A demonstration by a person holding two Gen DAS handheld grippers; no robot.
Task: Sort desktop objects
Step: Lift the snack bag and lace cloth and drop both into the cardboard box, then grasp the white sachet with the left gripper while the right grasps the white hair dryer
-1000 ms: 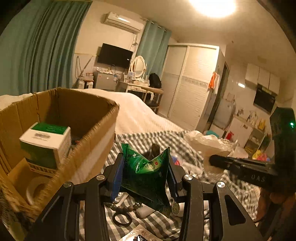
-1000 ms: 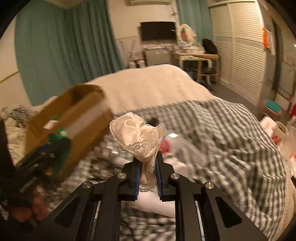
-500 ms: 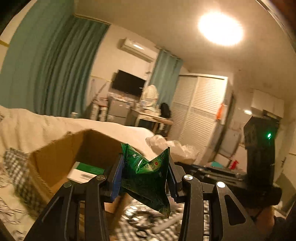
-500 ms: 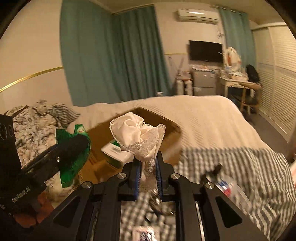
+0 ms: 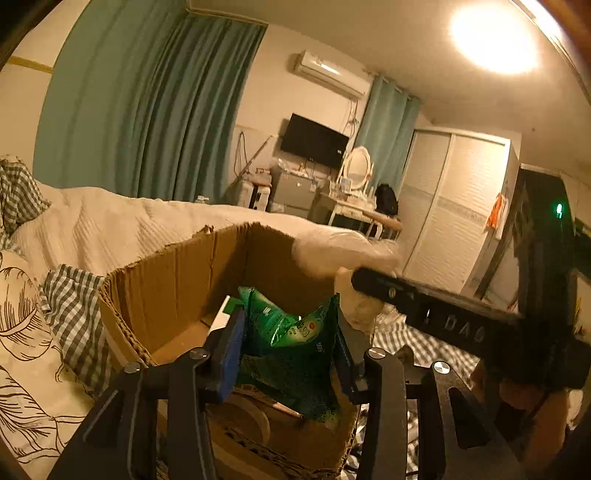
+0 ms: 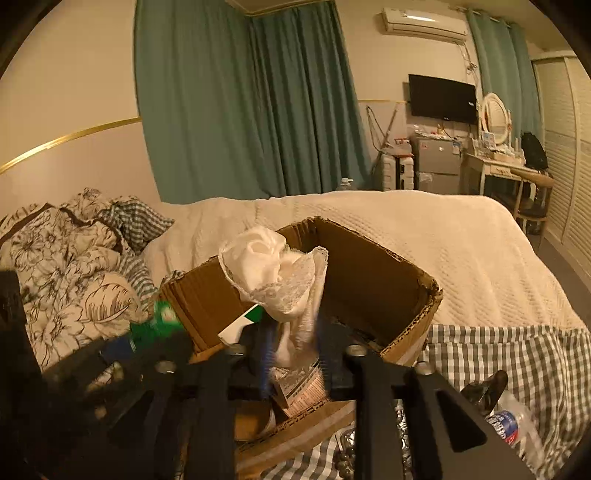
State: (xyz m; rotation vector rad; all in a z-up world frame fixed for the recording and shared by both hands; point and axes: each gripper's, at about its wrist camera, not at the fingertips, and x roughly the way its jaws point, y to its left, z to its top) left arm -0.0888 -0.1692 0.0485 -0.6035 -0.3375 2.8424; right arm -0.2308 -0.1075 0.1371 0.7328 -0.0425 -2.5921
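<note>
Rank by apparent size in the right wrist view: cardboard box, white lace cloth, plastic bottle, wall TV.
1. cardboard box
2. white lace cloth
3. and 4. plastic bottle and wall TV look alike; the TV is far away, so unranked.

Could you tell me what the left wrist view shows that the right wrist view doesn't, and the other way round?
Only the left wrist view shows the ceiling lamp and the roll of tape in the box. Only the right wrist view shows the plastic bottle lying on the checked cloth. Both show the cardboard box, the green packet in the left tongs and the white lace cloth in the right tongs.
</note>
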